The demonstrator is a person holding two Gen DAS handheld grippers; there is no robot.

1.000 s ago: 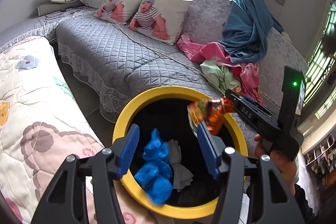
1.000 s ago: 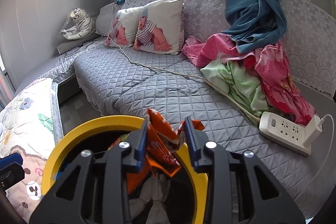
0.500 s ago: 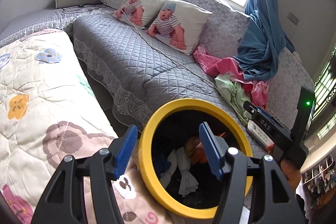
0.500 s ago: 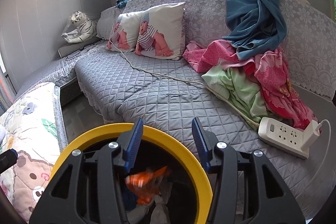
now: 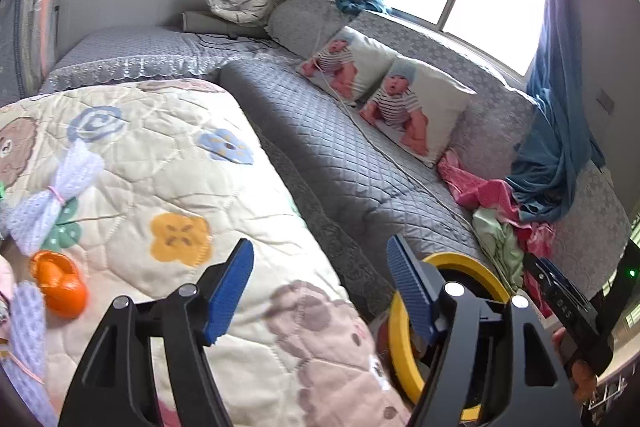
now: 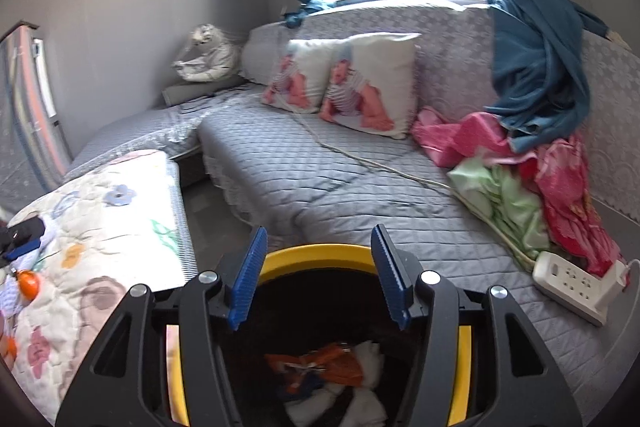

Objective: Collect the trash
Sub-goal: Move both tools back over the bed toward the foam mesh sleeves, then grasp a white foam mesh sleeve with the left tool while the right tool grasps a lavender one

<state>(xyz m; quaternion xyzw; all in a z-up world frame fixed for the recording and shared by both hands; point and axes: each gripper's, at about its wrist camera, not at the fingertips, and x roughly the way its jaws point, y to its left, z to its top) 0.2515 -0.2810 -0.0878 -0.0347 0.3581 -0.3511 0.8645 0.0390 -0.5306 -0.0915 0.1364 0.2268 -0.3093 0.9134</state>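
Orange catches the eye first: a small cup (image 5: 60,283) lying on its side at the far left of the flowered quilt (image 5: 168,187), just beside a white mesh bundle (image 5: 56,195) tied with a pink band. The left gripper (image 5: 320,287) hangs over the quilt's near edge, its blue-padded jaws spread wide with nothing between them. To its right, down beside the quilt, stands the yellow-rimmed bin (image 5: 476,263), and past that the gray couch (image 5: 340,155) with two baby-print pillows (image 5: 416,111) and a heap of pink and green clothes (image 5: 504,215).

The right gripper (image 6: 318,275) hangs directly above the bin (image 6: 316,255), jaws likewise parted and empty. Down inside lie an orange wrapper (image 6: 320,363) and white crumpled tissues (image 6: 370,363). A white power strip (image 6: 580,283) rests on the couch at the far right.
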